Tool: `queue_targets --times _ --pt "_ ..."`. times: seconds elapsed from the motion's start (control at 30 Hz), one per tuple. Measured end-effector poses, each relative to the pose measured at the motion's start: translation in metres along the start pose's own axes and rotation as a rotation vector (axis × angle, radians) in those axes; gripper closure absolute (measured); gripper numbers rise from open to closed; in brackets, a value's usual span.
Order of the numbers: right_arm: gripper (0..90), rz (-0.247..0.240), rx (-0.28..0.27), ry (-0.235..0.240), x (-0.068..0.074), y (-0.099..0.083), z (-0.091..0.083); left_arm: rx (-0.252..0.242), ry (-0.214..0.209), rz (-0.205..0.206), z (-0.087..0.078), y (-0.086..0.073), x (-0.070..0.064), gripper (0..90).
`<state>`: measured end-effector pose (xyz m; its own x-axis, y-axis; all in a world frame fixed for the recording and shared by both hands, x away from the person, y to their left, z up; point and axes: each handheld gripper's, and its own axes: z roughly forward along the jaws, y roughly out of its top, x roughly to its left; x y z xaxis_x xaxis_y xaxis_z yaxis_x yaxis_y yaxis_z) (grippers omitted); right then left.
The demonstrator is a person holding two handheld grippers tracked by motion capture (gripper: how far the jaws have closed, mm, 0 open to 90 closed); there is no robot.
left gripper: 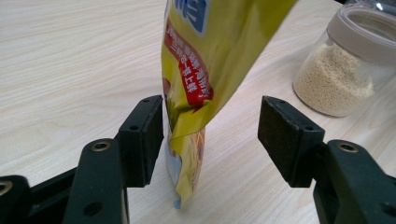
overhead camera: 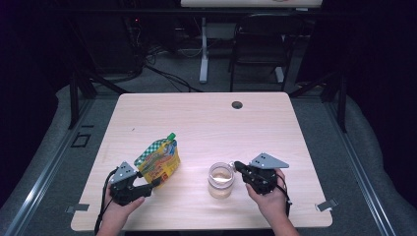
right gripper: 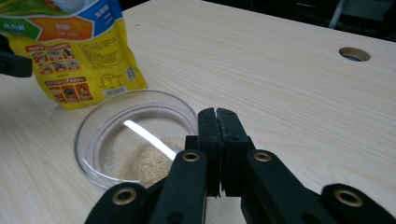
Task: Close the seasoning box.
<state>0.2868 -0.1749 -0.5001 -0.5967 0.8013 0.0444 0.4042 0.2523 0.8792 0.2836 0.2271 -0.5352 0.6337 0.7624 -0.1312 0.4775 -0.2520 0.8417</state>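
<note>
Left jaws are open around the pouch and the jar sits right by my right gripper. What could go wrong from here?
The pouch stands on its narrow bottom edge between the left gripper's open jaws, unclamped; a nudge could tip it. The right gripper, jaws shut, sits at the rim of the glass jar, so a careless move might knock it and spill the grain inside.

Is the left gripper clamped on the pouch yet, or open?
Open. In the left gripper view the pads stand apart on either side of the yellow pouch; the right pad is clear of it.

Pouch (overhead camera: 158,160) left of jar (overhead camera: 221,180)
</note>
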Motion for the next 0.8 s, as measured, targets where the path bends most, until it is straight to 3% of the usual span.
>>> queue_targets --times 0.13,0.5,0.8 --pt "88.6 -0.026 0.012 0.015 0.0070 0.0005 0.0023 -0.002 -0.001 -0.001 -0.0003 0.0001 0.0002 41.2" --pt "85.1 -0.024 0.000 0.022 0.0085 0.0001 0.0016 -0.003 -0.003 -0.002 -0.0004 0.0001 -0.0008 41.1" --pt "72.1 -0.024 -0.006 0.038 0.0090 0.0025 0.0002 -0.030 -0.002 -0.027 -0.0083 0.0051 -0.0034 40.1"
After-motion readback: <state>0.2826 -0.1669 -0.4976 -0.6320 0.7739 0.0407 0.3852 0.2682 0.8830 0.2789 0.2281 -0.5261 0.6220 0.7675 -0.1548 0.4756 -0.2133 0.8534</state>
